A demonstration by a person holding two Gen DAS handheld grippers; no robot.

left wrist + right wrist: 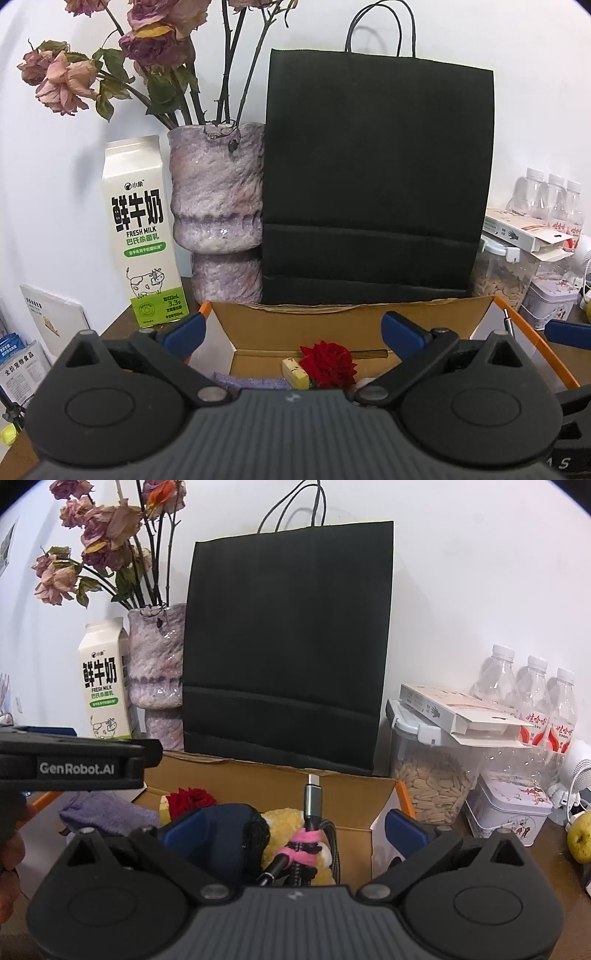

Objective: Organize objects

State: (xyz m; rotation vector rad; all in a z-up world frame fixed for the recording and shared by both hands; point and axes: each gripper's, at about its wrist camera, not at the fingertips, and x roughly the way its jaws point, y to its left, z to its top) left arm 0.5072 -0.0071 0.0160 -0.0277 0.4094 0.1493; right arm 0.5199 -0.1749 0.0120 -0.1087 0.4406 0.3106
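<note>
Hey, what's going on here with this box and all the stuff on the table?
A person is tidying small things into a cardboard box with two handheld grippers. Both the left gripper and right gripper are open and empty above the box. Inside lie a red rose, a purple cloth and a coiled cable. A black paper bag stands behind.

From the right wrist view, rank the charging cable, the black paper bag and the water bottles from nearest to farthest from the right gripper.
1. Charging cable: in the cardboard box, just ahead of the right gripper, between its open jaws.
2. Black paper bag: upright behind the box, straight ahead.
3. Water bottles: far right, against the wall.
Bag and bottles are fairly close in depth; the bottles sit farther aside.
</note>
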